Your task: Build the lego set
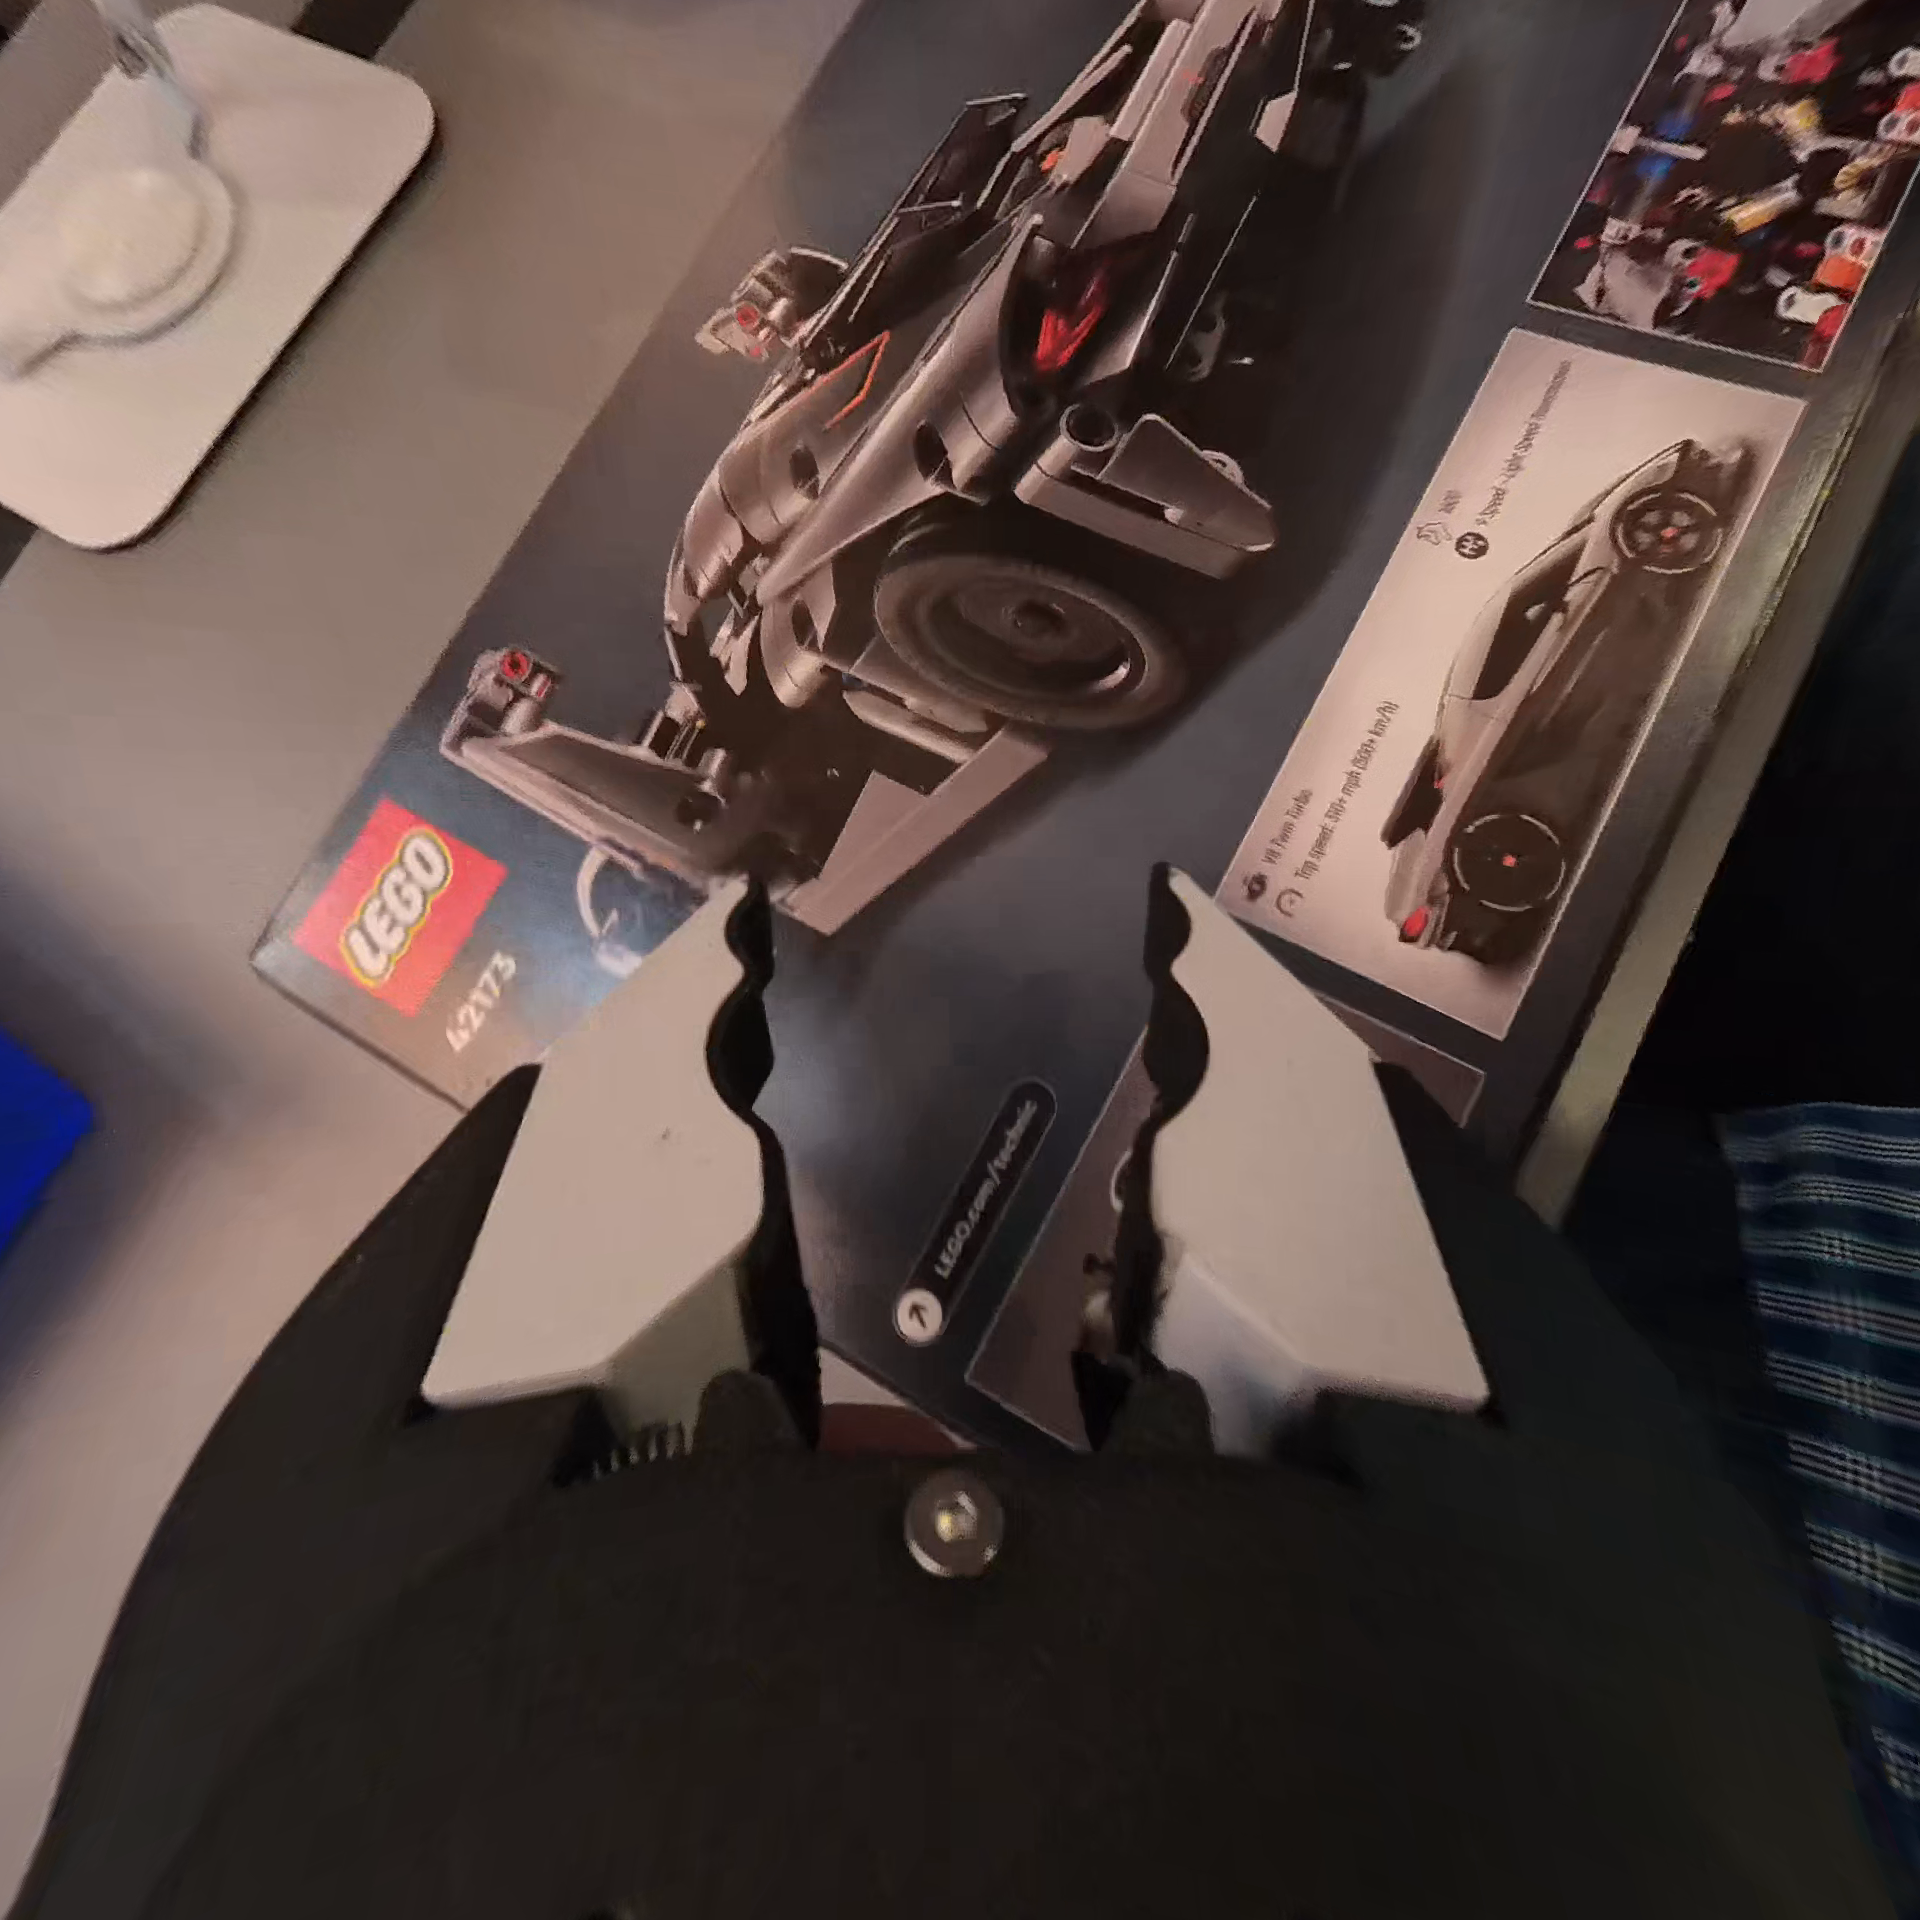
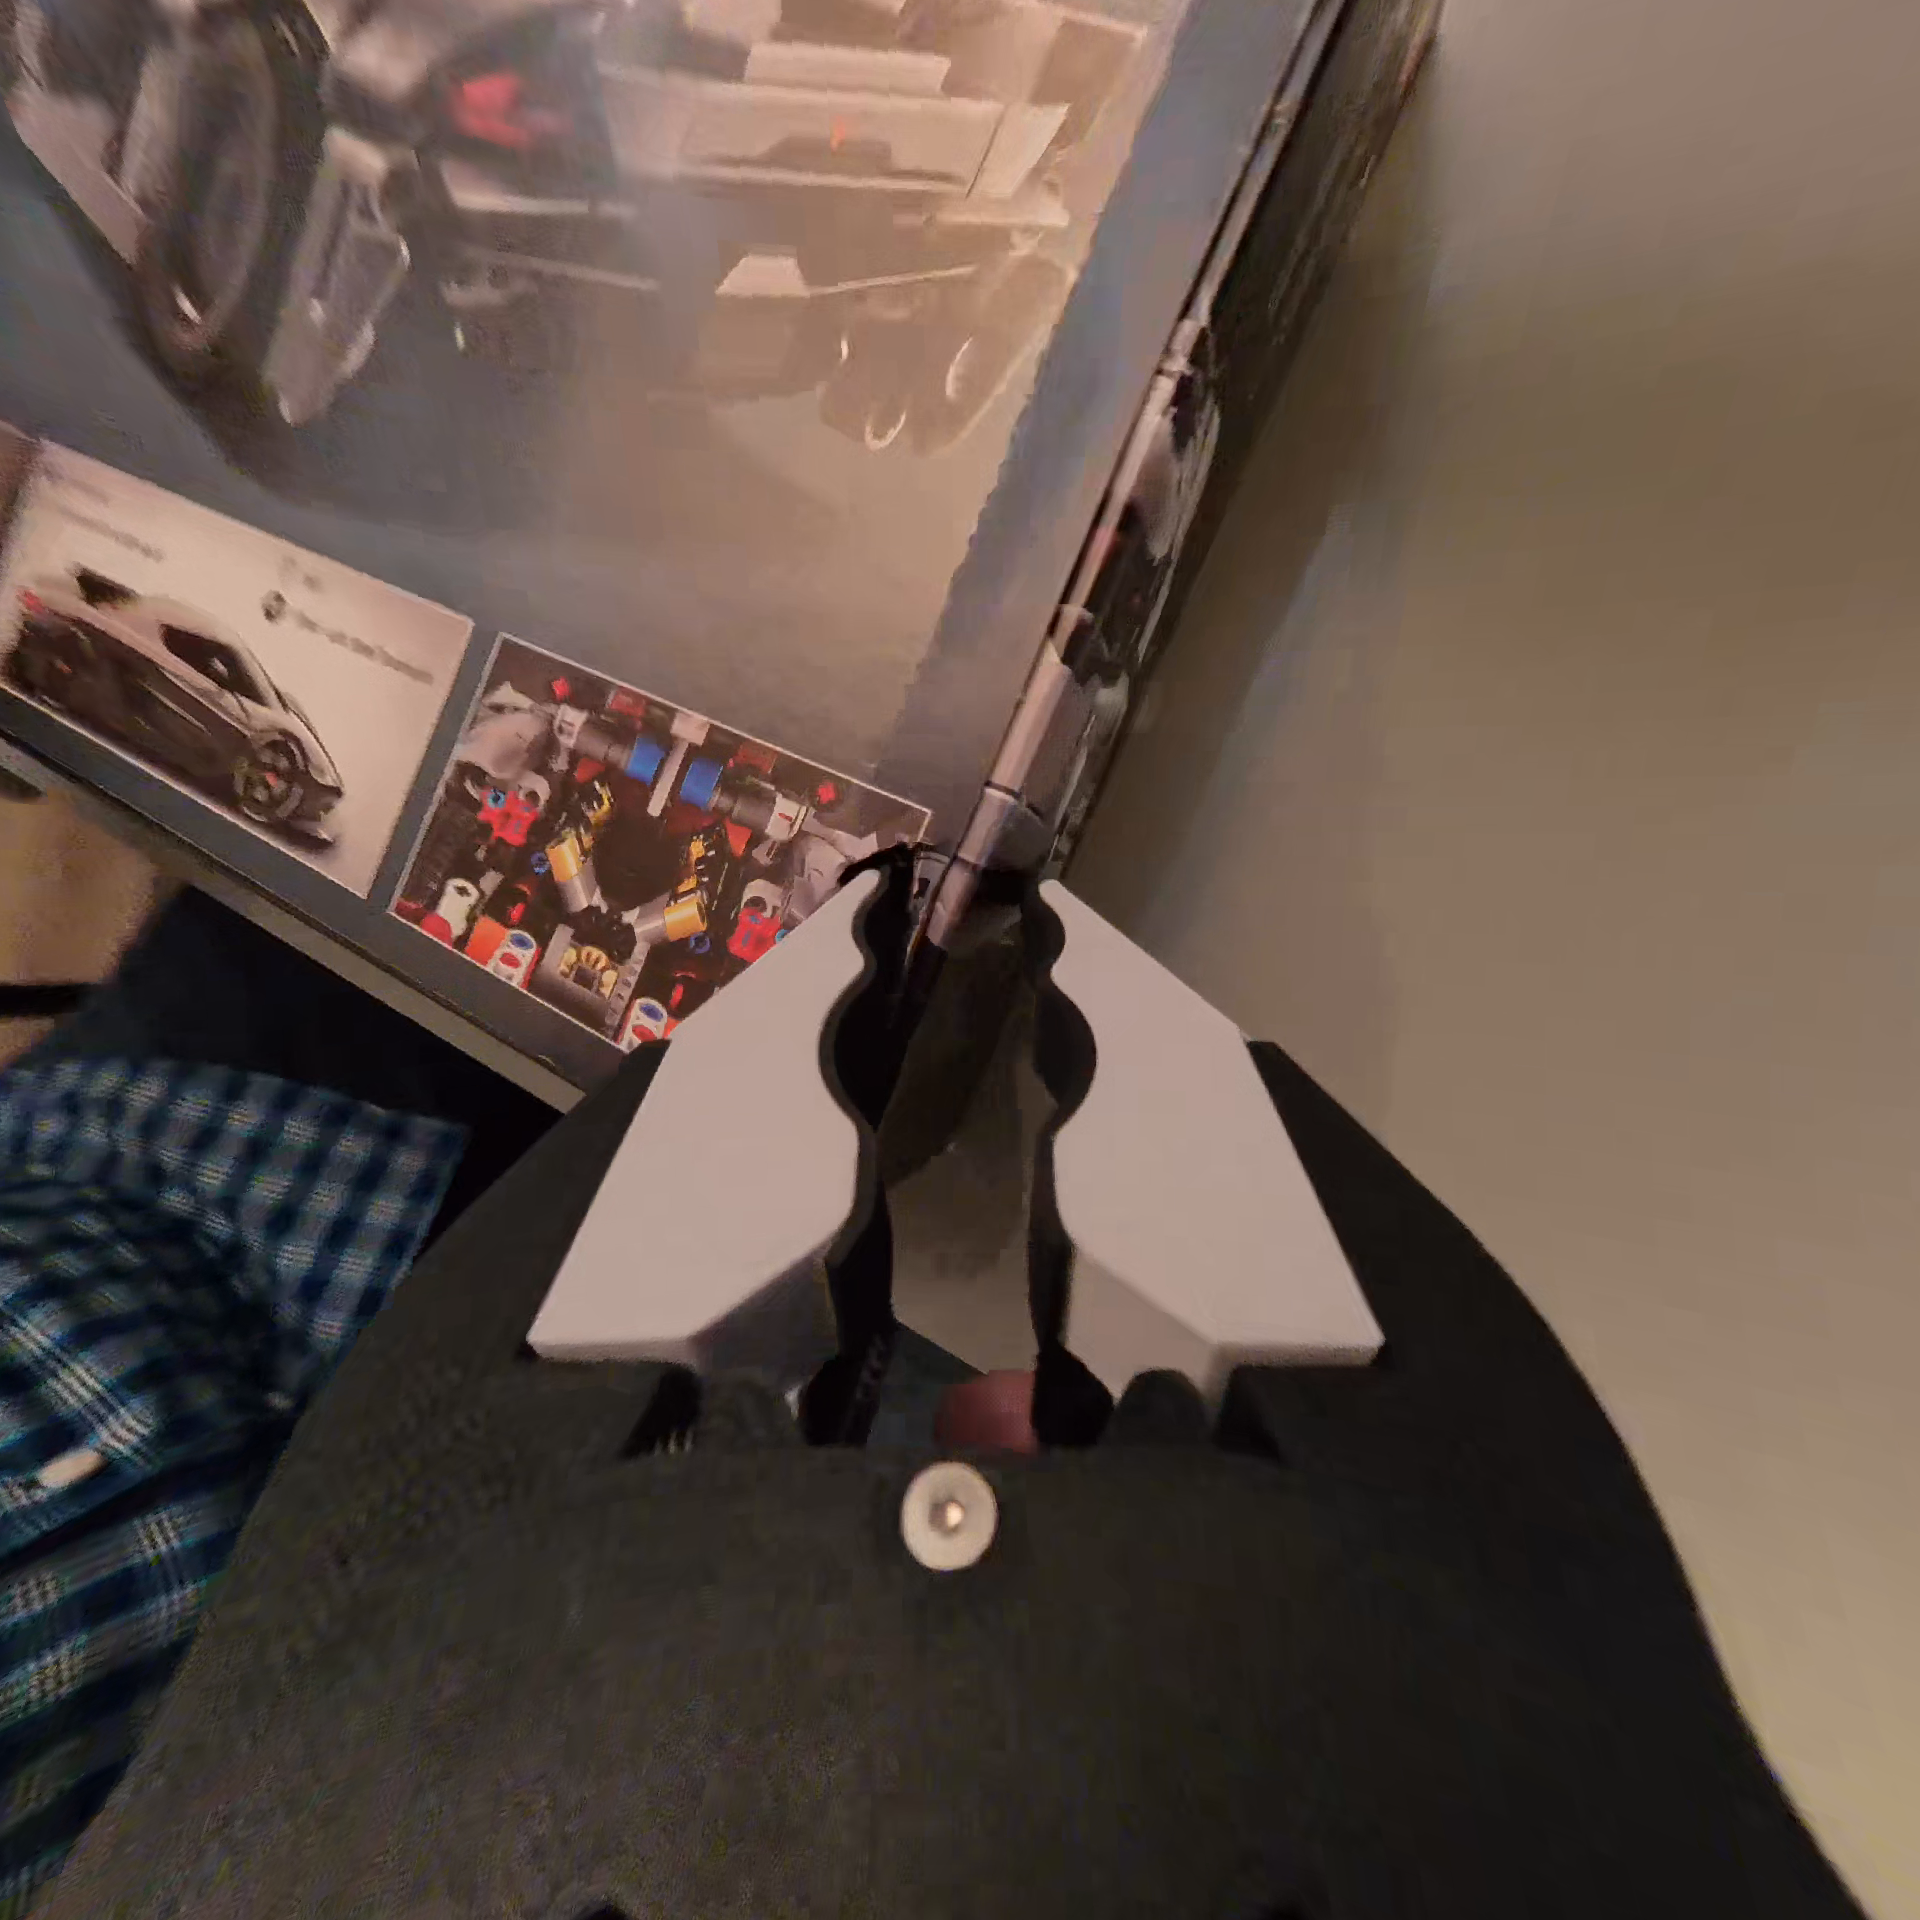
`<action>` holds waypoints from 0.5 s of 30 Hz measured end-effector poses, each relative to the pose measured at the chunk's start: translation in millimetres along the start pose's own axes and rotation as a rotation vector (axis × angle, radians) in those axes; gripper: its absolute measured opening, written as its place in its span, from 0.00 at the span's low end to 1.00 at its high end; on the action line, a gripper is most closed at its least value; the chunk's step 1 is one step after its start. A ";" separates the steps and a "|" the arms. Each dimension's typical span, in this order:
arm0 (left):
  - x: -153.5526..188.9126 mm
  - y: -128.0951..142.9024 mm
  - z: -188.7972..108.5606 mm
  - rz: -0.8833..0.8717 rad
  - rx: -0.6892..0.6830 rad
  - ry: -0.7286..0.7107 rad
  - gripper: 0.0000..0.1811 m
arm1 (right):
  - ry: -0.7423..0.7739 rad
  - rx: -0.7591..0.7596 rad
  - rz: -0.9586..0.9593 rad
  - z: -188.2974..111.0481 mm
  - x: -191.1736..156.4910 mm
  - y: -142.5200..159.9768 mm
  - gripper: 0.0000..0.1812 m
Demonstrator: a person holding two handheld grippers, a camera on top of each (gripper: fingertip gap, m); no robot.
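The lego box (image 1: 1039, 582) lies flat on the grey table, its printed face up with a grey car picture and a red logo. My left gripper (image 1: 956, 894) hovers over the box's near end, jaws wide open and empty. In the right wrist view the box (image 2: 582, 499) fills the upper left. My right gripper (image 2: 956, 894) is at the box's near right corner, jaws drawn close around the box's side edge (image 2: 1023, 727), where a strip of bare cardboard shows along the seam.
A white coaster-like pad (image 1: 187, 270) with a clear glass item on it sits at the table's far left. A blue object (image 1: 31, 1143) is at the left edge. A person's plaid-clad leg (image 2: 156, 1299) is below the table edge. Bare table (image 2: 1558, 727) lies right of the box.
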State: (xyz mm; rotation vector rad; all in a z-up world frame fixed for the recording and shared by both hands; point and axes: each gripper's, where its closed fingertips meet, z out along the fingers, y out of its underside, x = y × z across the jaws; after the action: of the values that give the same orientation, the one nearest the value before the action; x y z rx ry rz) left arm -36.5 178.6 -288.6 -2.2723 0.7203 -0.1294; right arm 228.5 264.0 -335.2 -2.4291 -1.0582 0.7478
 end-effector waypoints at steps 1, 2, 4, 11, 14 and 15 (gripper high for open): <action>1.9 -1.0 4.0 0.006 -0.013 0.018 0.39 | -0.034 0.030 0.033 -0.2 -1.9 -0.8 0.12; 2.4 1.2 8.0 0.008 -0.035 0.028 0.39 | -0.077 0.062 0.072 -0.3 -4.4 -2.3 0.12; 0.1 8.0 16.1 0.010 -0.065 0.026 0.39 | -0.153 0.124 0.140 0.3 -8.4 -4.8 0.13; 0.9 11.4 18.1 -0.078 -0.016 0.067 0.39 | -0.066 0.151 0.079 0.3 -8.5 -8.1 0.11; -7.0 10.8 16.1 -0.055 -0.012 0.033 0.39 | 0.017 0.101 -0.096 1.7 -7.6 -7.1 0.13; -12.5 11.4 15.9 -0.048 -0.018 0.020 0.39 | 0.027 0.073 -0.139 2.3 -7.3 -5.4 0.14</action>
State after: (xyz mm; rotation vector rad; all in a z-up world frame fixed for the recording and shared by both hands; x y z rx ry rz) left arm -47.5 188.7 -306.4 -2.3094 0.6801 -0.1689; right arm 219.9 262.3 -331.8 -2.2718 -1.1558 0.6928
